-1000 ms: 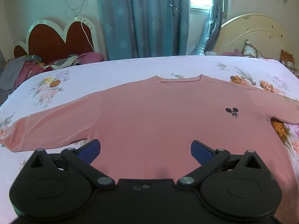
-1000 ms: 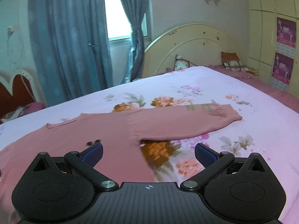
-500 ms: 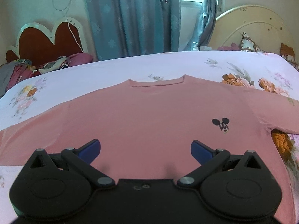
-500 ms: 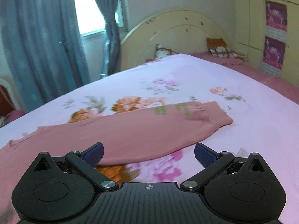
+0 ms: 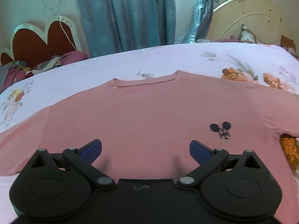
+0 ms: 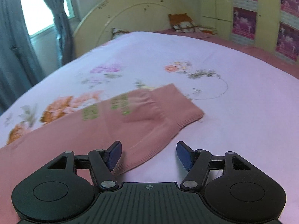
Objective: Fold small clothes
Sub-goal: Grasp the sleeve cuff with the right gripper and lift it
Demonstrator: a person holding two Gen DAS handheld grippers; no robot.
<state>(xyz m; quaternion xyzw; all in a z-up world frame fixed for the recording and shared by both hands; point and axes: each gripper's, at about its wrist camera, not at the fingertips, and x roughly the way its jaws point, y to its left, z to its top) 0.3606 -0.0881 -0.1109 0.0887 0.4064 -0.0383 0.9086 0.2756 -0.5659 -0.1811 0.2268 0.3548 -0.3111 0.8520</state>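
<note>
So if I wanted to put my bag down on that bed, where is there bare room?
Bare sheet lies past the cuff, toward the pink edge. More lies beyond the collar, toward the curtain. The sweater fills the middle, and the clothes pile crowds the red headboard.

No text is legible; the green print on the pink sleeve point(image 6: 119, 110) is too blurred to read

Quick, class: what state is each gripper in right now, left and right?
Left gripper: open, holding nothing, above the pink top.
Right gripper: open, empty, jaws either side of the sleeve cuff.
</note>
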